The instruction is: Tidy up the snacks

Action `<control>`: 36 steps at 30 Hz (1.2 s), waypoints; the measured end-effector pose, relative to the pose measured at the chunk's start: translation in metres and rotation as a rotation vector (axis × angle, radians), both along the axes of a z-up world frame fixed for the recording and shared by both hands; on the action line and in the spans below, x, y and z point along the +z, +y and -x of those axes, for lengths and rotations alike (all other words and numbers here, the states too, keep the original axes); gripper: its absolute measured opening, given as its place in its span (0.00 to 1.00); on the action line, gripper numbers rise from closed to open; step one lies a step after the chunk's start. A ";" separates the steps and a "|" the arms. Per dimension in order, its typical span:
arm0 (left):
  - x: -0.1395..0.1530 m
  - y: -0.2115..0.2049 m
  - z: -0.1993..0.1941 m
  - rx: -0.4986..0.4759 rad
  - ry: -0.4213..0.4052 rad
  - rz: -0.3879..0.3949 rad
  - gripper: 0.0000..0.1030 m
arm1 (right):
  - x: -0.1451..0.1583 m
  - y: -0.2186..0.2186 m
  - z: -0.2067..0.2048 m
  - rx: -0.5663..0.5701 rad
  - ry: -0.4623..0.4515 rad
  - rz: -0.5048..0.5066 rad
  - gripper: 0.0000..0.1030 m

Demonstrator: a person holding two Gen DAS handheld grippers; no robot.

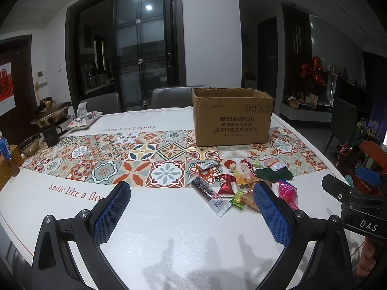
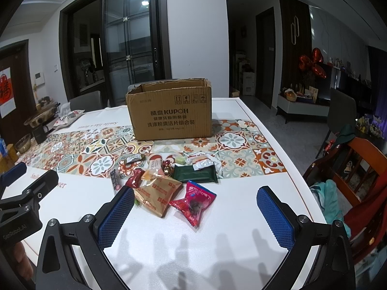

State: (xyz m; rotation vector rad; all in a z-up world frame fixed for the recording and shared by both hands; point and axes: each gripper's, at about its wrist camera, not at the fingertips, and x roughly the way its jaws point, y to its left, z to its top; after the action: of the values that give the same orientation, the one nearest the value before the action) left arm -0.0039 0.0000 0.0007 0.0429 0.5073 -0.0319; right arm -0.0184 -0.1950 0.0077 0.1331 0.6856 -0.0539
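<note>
A pile of wrapped snacks lies on the table in front of an open cardboard box [image 1: 232, 118] [image 2: 170, 111]. It holds a long dark bar [image 1: 209, 194], a red candy [image 1: 226, 183], a dark green packet [image 1: 274, 174] [image 2: 195, 172], a pink packet [image 1: 287, 193] [image 2: 194, 201] and a tan biscuit bag [image 2: 157, 194]. My left gripper [image 1: 191, 194] is open and empty, hovering just before the pile. My right gripper [image 2: 196, 199] is open and empty, its fingers either side of the pink packet and above it.
The table [image 1: 169, 229] has a white cloth with a patterned tile runner. At the far left stand a pot [image 1: 52, 114], a black mug [image 1: 50, 134], a glass bowl [image 1: 29, 145] and a floral pouch [image 1: 84, 119]. Chairs stand behind and a wooden chair [image 2: 358, 169] at right.
</note>
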 end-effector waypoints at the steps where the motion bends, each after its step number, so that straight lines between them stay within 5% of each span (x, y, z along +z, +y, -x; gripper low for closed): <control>1: 0.000 0.000 0.000 0.000 0.000 0.000 1.00 | 0.000 0.000 0.000 -0.001 0.000 0.000 0.99; 20: -0.008 0.000 -0.010 0.001 0.029 -0.009 0.99 | -0.015 0.001 -0.009 0.020 0.047 -0.024 0.99; 30: -0.026 -0.003 -0.047 -0.002 0.111 0.017 0.88 | -0.038 0.000 -0.038 0.029 0.127 -0.064 0.98; 36: -0.044 -0.006 -0.077 -0.022 0.199 0.052 0.74 | -0.058 -0.004 -0.062 0.024 0.194 -0.125 0.87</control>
State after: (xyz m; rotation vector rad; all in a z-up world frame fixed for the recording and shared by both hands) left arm 0.0732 -0.0064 -0.0433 -0.0057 0.7047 -0.0708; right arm 0.0441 -0.1991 -0.0501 0.2421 0.8847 -0.0006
